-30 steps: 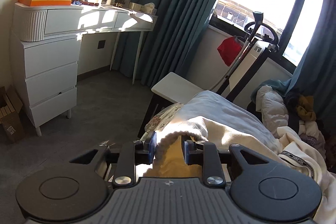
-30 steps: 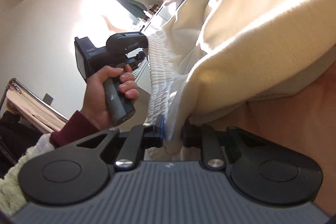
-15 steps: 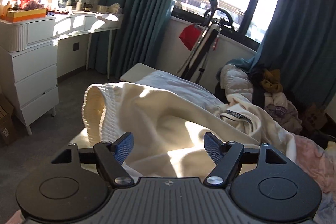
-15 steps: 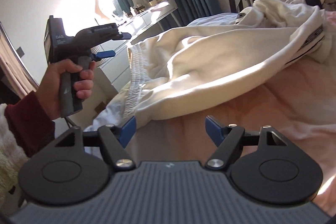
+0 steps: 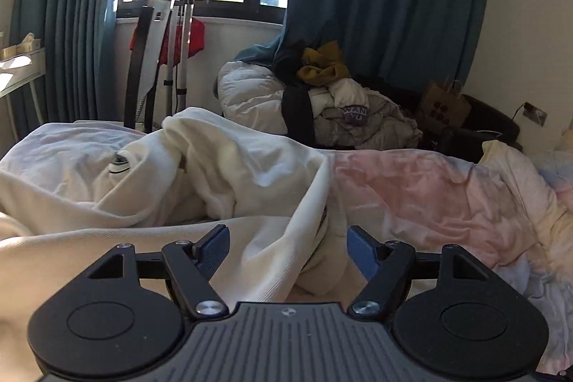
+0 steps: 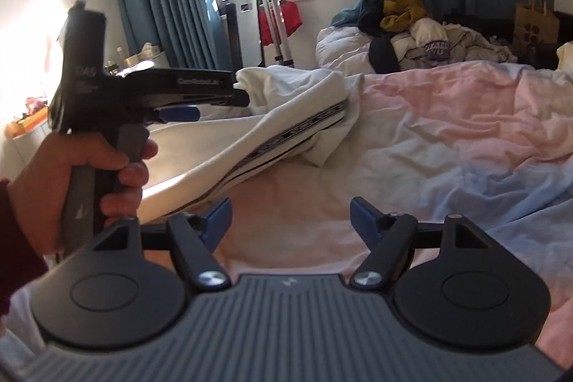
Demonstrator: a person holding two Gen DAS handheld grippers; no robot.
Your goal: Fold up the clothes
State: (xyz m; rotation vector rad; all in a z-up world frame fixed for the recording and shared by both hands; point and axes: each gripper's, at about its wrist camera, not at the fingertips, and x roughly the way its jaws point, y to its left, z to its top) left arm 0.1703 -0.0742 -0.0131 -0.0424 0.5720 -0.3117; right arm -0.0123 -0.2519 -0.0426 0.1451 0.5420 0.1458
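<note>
Cream white trousers (image 5: 229, 174) with a dark side stripe lie crumpled on the bed's pink and blue duvet (image 5: 429, 188). My left gripper (image 5: 288, 247) is open just above the trousers, its blue pads apart, with a fold of cloth below the gap. In the right wrist view the trousers (image 6: 272, 131) lie at left and the striped edge (image 6: 297, 131) shows. My right gripper (image 6: 290, 219) is open and empty above the duvet (image 6: 447, 138), to the right of the trousers. The left gripper (image 6: 200, 102) shows there in a hand, over the trousers.
A pile of clothes and bedding (image 5: 322, 99) sits beyond the bed under the window. A folded stand with a red item (image 5: 168, 42) leans by the teal curtains (image 5: 376, 6). A paper bag (image 5: 444, 102) stands at the right. A dressing table (image 6: 32, 120) is at far left.
A second ago both grippers were shut on the trousers and held them up. Both have opened and let go; the trousers now lie on the bed. Both views have swung right toward the window.
</note>
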